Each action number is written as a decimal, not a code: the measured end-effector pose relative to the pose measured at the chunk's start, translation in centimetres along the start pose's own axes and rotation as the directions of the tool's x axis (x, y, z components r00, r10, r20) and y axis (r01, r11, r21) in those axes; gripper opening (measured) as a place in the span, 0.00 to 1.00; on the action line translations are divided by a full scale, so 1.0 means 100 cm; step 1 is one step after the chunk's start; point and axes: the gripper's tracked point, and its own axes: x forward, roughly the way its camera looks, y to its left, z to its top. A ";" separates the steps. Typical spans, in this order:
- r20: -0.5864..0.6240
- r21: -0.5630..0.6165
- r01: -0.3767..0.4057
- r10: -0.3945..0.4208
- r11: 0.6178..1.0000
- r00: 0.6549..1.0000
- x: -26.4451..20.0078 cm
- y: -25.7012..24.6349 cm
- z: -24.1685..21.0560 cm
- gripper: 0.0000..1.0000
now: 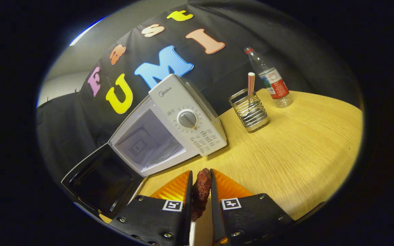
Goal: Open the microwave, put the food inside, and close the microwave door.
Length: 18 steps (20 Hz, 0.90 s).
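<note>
White microwave (169,126) stands with its door (97,179) swung open. The tool (201,181) pinches the dark food (201,191) above the worktop (296,143), just short of the cavity; loading and closing remain.

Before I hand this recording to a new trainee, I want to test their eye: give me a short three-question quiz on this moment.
1. True or false: the microwave door is open.
2. What is the gripper holding? A) the water bottle B) a dark reddish piece of food C) nothing
3. What stands on the wooden table between the microwave and the bottle?

Key
1. True: the door hangs open and the cavity shows.
2. B: both fingers press on the food between them.
3. A wire holder with a striped straw-like stick in it.
</note>
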 end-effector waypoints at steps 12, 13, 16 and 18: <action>-0.013 0.123 -0.107 0.109 0.987 0.994 -0.016 0.037 0.004 0.13; -0.015 0.105 -0.101 0.104 0.989 0.994 -0.017 0.038 0.004 0.13; -0.025 0.101 -0.092 0.095 0.991 0.995 -0.022 0.043 0.006 0.13; -0.016 0.099 -0.096 0.098 0.990 0.995 -0.028 0.050 0.011 0.13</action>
